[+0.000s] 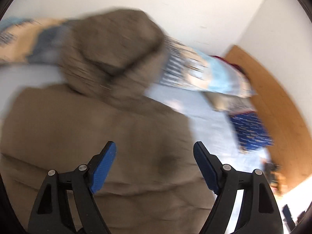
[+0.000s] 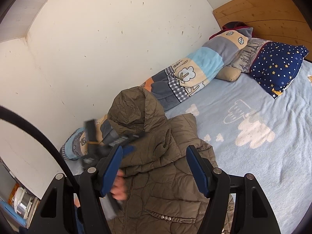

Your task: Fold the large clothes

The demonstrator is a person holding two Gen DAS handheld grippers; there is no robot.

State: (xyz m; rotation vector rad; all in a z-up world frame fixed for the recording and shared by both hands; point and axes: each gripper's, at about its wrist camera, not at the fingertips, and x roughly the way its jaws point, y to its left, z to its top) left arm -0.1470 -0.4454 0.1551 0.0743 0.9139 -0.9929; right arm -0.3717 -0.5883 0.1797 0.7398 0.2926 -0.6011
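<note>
An olive-brown quilted hooded jacket [image 2: 156, 185] lies on the bed with its hood [image 2: 132, 113] toward the wall. My right gripper [image 2: 154, 156] stands open just above the jacket's upper part, nothing between its blue pads. In the blurred left wrist view the jacket [image 1: 78, 126] fills the lower frame, with its hood [image 1: 117, 48] beyond. My left gripper [image 1: 155, 152] is open over the jacket's body, its pads apart and holding nothing. In the right wrist view the left gripper [image 2: 117, 140] shows as a blur beside the hood, with a person's hand [image 2: 120, 187] on its handle.
A light blue bedsheet [image 2: 253, 136] with white cloud prints covers the bed. A rolled patchwork blanket [image 2: 195, 72] lies along the white wall. A navy star pillow [image 2: 276, 68] and a wooden headboard [image 2: 263, 9] stand at the far right.
</note>
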